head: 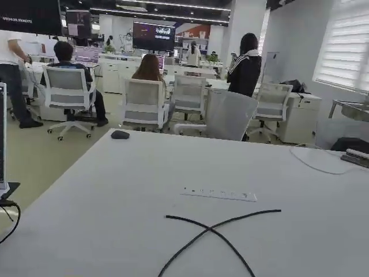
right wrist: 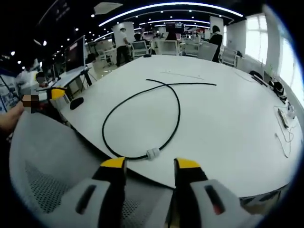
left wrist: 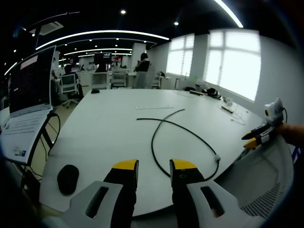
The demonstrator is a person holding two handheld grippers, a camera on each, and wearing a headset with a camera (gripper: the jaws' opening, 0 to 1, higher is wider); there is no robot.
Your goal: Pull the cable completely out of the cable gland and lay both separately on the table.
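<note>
The left tool (left wrist: 154, 166) and the right tool (right wrist: 149, 164) both stand open and empty, short of the bench (right wrist: 223, 123) edge. Just ahead of the right one, the cable gland (right wrist: 152, 153) sits threaded on the black cable (right wrist: 176, 114), which loops outward and crosses itself. Nothing is done yet; gripping, pulling and laying apart all remain. The head view takes in the crossed far ends, the gripper views the near loop and gland.

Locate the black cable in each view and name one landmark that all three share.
Head view: the black cable crosses itself at bottom centre, on the white table.
Left gripper view: the cable loops across the table's middle.
Right gripper view: the cable forms a big loop at centre, reaching the near edge.
Shared landmark: the white strip just beyond the crossing.
</note>
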